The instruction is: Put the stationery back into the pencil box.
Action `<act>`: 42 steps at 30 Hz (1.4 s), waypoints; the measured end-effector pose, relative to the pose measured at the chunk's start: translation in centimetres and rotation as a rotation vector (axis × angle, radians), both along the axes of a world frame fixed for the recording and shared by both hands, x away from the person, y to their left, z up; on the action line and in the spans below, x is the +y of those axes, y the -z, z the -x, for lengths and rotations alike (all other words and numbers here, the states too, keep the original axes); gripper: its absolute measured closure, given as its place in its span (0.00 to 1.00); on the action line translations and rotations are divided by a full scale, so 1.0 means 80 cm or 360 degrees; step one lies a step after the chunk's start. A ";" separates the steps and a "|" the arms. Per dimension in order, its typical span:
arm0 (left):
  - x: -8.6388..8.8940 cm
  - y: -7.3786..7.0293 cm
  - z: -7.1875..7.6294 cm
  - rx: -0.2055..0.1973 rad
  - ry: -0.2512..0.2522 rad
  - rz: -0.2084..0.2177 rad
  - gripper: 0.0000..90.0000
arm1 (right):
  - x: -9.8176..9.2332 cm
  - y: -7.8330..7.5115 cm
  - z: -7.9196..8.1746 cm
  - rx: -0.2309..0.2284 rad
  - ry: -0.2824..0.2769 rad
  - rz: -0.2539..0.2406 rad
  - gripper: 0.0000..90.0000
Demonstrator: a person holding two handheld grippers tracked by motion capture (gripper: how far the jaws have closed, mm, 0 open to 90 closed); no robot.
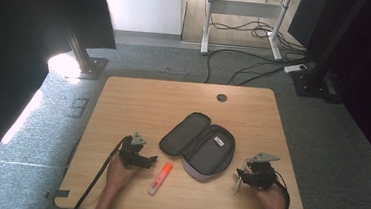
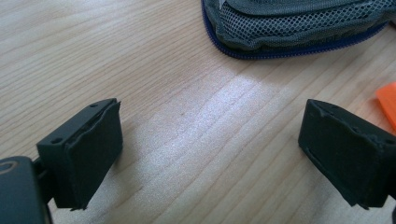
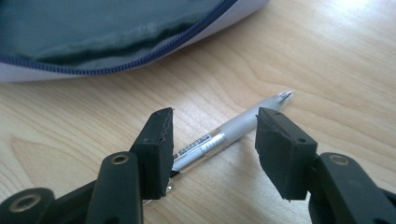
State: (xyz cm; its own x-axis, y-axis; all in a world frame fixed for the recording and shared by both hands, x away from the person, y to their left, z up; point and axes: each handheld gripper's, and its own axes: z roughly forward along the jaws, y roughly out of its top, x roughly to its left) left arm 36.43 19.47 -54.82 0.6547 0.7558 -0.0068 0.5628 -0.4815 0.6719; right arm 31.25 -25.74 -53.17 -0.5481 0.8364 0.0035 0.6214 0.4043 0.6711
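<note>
An open grey pencil case (image 1: 200, 145) with a blue zipper lies unzipped flat in the middle of the table; its mesh half (image 2: 299, 21) and dark lining (image 3: 102, 32) show in the gripper views. An orange highlighter (image 1: 160, 178) lies just left of the case, its tip (image 2: 387, 102) by my left gripper. My left gripper (image 1: 144, 159) is open over bare wood, left of the highlighter. A clear pen (image 3: 229, 133) lies on the table right of the case. My right gripper (image 3: 212, 140) is open with its jaws either side of the pen, above it.
The wooden table (image 1: 138, 101) has a round cable hole (image 1: 221, 98) near its far edge. Beyond it are grey carpet, cables (image 1: 242, 64) and a white desk frame (image 1: 243, 19). Dark curtains stand at both sides.
</note>
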 end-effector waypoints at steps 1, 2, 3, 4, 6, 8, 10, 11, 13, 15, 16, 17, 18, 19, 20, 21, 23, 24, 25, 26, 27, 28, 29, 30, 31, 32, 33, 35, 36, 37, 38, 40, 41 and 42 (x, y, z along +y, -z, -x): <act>0.000 0.000 0.000 0.0000 -0.0001 0.0000 0.07 | 0.001 0.002 0.000 0.0003 -0.0004 0.0012 0.52; 0.000 0.000 0.000 0.0000 0.0000 0.0000 0.07 | 0.003 0.004 0.000 0.0009 -0.0008 0.0029 0.52; 0.000 0.000 0.000 0.0000 0.0000 0.0000 0.07 | 0.004 0.005 0.000 0.0014 -0.0013 0.0038 0.53; 0.000 0.000 0.000 0.0000 -0.0001 0.0000 0.07 | 0.004 0.006 0.001 0.0020 -0.0013 0.0040 0.54; 0.000 0.000 0.000 0.0000 -0.0001 0.0000 0.07 | 0.004 0.008 0.002 0.0019 -0.0012 0.0051 0.55; 0.000 0.000 0.000 0.0000 -0.0001 0.0000 0.07 | 0.003 0.008 0.003 0.0022 -0.0005 0.0041 0.58; 0.000 0.000 0.000 0.0000 -0.0001 0.0000 0.07 | 0.000 0.008 0.004 0.0022 0.0003 0.0039 0.62; 0.000 0.000 0.000 0.0000 -0.0001 0.0000 0.07 | -0.002 0.008 0.004 0.0023 0.0010 0.0036 0.64; 0.000 0.000 0.000 0.0000 0.0000 0.0000 0.07 | -0.006 0.008 0.004 0.0026 0.0024 0.0028 0.68; 0.000 0.000 0.000 0.0000 -0.0001 0.0001 0.07 | -0.010 0.008 0.004 0.0027 0.0039 0.0026 0.73; 0.000 0.000 0.000 0.0000 0.0000 0.0000 0.07 | -0.013 0.008 0.003 0.0029 0.0049 0.0023 0.74; 0.000 0.000 0.000 0.0000 0.0000 0.0000 0.07 | -0.016 0.008 0.003 0.0035 0.0056 0.0019 0.76; 0.000 0.000 0.000 -0.0001 0.0000 0.0000 0.07 | -0.019 0.007 0.003 0.0041 0.0068 0.0013 0.77; 0.000 0.000 0.000 0.0000 0.0000 0.0000 0.07 | -0.022 0.007 0.002 0.0043 0.0079 0.0013 0.77; 0.000 0.000 0.000 0.0000 -0.0001 0.0000 0.07 | -0.025 0.007 0.002 0.0045 0.0094 0.0014 0.79; 0.000 0.000 0.000 0.0000 0.0000 0.0000 0.07 | -0.029 0.007 0.002 0.0047 0.0108 0.0014 0.80; 0.000 0.000 0.000 0.0000 -0.0001 0.0000 0.07 | -0.034 0.007 0.002 0.0050 0.0120 0.0000 0.83; 0.000 0.000 0.000 0.0000 0.0001 0.0001 0.07 | -0.036 0.008 0.002 0.0051 0.0123 -0.0009 0.84; 0.000 0.000 0.000 0.0000 -0.0001 0.0000 0.07 | -0.038 0.008 0.002 0.0053 0.0127 -0.0025 0.86; 0.000 0.000 0.000 0.0000 -0.0001 0.0000 0.07 | -0.040 0.008 0.002 0.0052 0.0129 -0.0035 0.86; 0.000 0.000 0.000 0.0000 -0.0001 0.0000 0.07 | -0.040 0.009 0.003 0.0055 0.0133 -0.0044 0.86; 0.000 0.000 0.000 0.0000 -0.0001 0.0001 0.07 | -0.040 0.009 0.003 0.0055 0.0134 -0.0043 0.86; 0.000 0.000 0.000 0.0000 -0.0001 0.0000 0.07 | -0.040 0.009 0.003 0.0053 0.0134 -0.0038 0.86; 0.000 0.000 0.000 0.0000 -0.0001 0.0001 0.07 | -0.040 0.008 0.002 0.0053 0.0134 -0.0034 0.86; 0.000 0.000 0.000 0.0000 -0.0001 0.0001 0.07 | -0.040 0.008 0.002 0.0054 0.0133 -0.0033 0.86; 0.000 0.000 0.000 0.0000 0.0000 0.0000 0.07 | -0.040 0.008 0.002 0.0055 0.0133 -0.0032 0.86; 0.000 0.000 0.000 -0.0001 -0.0001 0.0001 0.07 | -0.040 0.008 0.002 0.0056 0.0135 -0.0035 0.87; 0.000 0.000 0.000 0.0000 -0.0001 0.0000 0.07 | -0.040 0.006 0.002 0.0049 0.0138 -0.0052 0.87; 0.000 0.000 0.000 0.0000 -0.0001 0.0000 0.07 | -0.040 0.005 0.002 0.0047 0.0140 -0.0056 0.87; 0.000 0.000 0.000 0.0000 0.0000 0.0000 0.07 | -0.040 0.004 0.001 0.0042 0.0137 -0.0057 0.87; 0.000 0.000 0.000 0.0000 -0.0001 0.0000 0.07 | -0.040 0.002 0.001 0.0039 0.0137 -0.0057 0.87; 0.000 0.000 0.000 0.0000 0.0001 0.0002 0.07 | -0.038 -0.003 0.001 0.0025 0.0133 -0.0053 0.87; 0.000 0.000 0.000 0.0000 0.0000 0.0000 0.07 | -0.038 -0.005 0.000 0.0021 0.0132 -0.0055 0.87; 0.000 0.000 0.000 0.0000 0.0000 0.0001 0.07 | -0.038 -0.006 0.000 0.0019 0.0129 -0.0054 0.87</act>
